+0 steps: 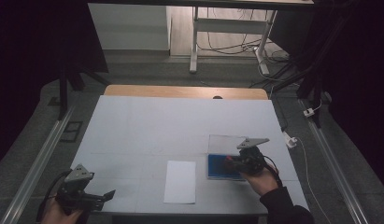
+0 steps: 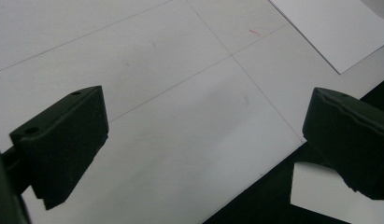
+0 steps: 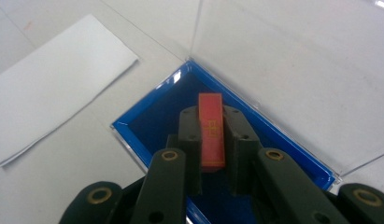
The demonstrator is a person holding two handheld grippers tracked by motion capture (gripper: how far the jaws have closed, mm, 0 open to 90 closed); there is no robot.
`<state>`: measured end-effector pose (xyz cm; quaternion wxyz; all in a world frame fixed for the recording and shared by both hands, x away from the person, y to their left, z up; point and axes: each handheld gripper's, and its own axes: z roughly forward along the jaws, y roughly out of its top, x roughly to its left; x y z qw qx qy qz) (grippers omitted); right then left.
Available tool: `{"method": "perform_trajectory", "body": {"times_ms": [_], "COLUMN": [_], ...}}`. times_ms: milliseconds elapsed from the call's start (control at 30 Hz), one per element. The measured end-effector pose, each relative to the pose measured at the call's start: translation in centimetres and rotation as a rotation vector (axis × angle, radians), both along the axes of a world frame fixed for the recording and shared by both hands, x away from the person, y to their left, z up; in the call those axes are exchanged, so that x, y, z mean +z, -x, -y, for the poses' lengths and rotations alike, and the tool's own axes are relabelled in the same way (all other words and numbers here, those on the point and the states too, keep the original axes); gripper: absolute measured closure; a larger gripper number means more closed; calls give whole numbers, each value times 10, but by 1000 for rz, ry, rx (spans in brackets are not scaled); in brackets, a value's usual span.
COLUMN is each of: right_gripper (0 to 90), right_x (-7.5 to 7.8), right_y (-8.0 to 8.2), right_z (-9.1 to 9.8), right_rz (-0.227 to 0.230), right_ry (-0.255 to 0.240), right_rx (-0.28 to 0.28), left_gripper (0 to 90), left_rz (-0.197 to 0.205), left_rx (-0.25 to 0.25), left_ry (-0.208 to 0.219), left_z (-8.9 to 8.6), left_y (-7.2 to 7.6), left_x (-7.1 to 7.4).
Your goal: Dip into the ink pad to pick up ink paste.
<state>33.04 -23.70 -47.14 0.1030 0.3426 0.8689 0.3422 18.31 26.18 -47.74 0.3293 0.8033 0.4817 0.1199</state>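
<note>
A slim red block [image 3: 211,130] with gold markings stands between the pads of my right gripper [image 3: 212,116], which is shut on it. The block hangs over a blue tray [image 3: 152,114] inside a clear open case whose lid [image 3: 292,60] lies flat beyond it. In the high view the right gripper [image 1: 229,161] sits over the blue tray [image 1: 214,171] at the table's right front. My left gripper [image 1: 109,195] rests near the front left corner, jaws wide apart with nothing between them; its fingers [image 2: 63,140] frame bare table in the left gripper view.
A white sheet of paper [image 1: 180,181] lies flat at the front centre, left of the tray; its corner [image 2: 334,28] is also seen from the left gripper. The white table cover [image 1: 180,126] ends at a wooden strip at the back. A dark floor lies past the front edge.
</note>
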Motion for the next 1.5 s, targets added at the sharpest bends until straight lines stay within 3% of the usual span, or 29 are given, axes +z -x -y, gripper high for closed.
{"method": "perform_trajectory", "body": {"times_ms": [33,433,1500], "right_gripper": [792,793,793], "right_x": [3,11,24], "right_y": [2,8,29], "right_z": [0,-6,-39], "right_rz": [6,30,45], "right_ry": [-22,-56,-112], "right_rx": [9,25,136], "left_gripper": [6,7,7], "left_rz": [0,-1,-2], "left_rx": [0,3,2], "left_ry": [0,2,3], "left_z": [0,0,0], "left_y": [0,0,0], "left_x": [0,0,0]}}
